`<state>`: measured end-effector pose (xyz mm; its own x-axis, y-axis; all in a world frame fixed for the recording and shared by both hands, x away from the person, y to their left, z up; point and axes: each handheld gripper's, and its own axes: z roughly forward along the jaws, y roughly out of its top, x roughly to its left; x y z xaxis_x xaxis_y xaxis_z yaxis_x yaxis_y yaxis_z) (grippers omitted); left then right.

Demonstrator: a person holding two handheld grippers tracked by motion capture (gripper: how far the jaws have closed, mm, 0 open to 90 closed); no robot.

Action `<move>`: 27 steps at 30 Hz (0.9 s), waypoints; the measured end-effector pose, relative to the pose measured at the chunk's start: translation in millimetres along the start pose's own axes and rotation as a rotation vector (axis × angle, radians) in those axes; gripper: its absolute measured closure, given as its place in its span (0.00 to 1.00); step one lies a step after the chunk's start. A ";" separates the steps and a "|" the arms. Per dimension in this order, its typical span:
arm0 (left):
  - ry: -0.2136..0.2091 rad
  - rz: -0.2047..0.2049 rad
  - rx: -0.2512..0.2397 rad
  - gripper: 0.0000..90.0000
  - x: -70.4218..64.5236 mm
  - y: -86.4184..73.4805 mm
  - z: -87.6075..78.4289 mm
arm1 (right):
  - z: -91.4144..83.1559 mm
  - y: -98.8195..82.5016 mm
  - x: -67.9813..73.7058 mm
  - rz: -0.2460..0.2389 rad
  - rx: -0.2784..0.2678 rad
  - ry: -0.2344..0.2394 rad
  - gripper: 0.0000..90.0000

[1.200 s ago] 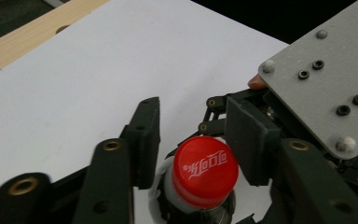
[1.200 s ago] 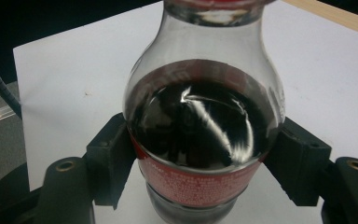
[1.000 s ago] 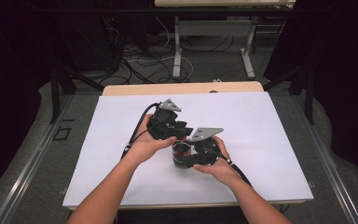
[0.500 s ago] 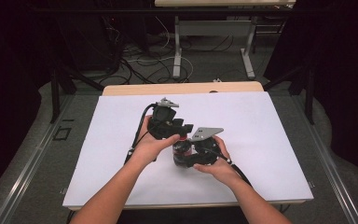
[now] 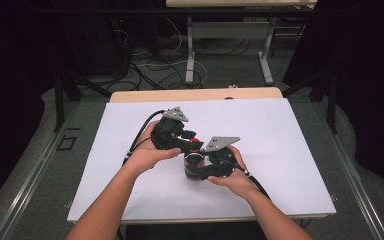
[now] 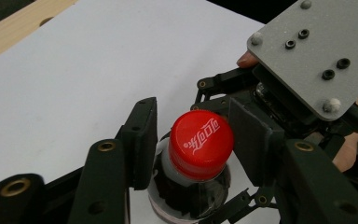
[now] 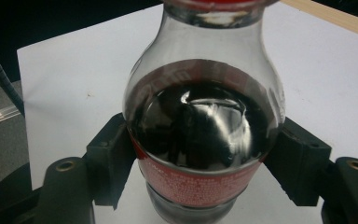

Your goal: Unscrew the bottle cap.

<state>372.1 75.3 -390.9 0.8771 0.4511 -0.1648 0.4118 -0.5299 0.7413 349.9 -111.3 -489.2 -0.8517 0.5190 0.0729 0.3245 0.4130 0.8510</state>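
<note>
A cola bottle (image 7: 203, 135) was held upright on the white table (image 5: 290, 130), clamped around its body by the right gripper (image 5: 200, 167). Its red cap (image 6: 200, 137) was flanked by the left gripper (image 6: 191, 135), apparently touching one side only.

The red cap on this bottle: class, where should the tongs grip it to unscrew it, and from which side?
Grip the red cap across its round side wall, coming down from above. The bottle stands upright with its body clamped by the right tongs, so the top is free. The left tongs already straddle the cap; one pad touches it, the other looks slightly apart.
</note>
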 end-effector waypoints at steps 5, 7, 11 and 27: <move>0.037 -0.009 -0.026 0.67 -3.2 -1.7 3.5 | 1.3 -0.9 -0.3 0.003 0.000 -0.007 0.33; 0.086 -0.067 -0.031 0.68 -8.8 -1.0 5.4 | 1.5 -1.0 -0.4 0.002 0.001 -0.021 0.33; 0.213 -0.113 -0.008 0.68 -20.5 2.9 10.1 | 2.4 -1.3 1.6 0.024 0.013 -0.047 0.33; 0.239 -0.256 -0.055 0.55 -17.5 2.6 8.6 | 1.6 -1.9 -1.0 0.027 0.015 -0.058 0.33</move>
<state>359.9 59.9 -391.6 0.6617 0.7233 -0.1975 0.5914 -0.3417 0.7304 350.8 -111.5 -491.8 -0.8171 0.5728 0.0651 0.3538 0.4090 0.8412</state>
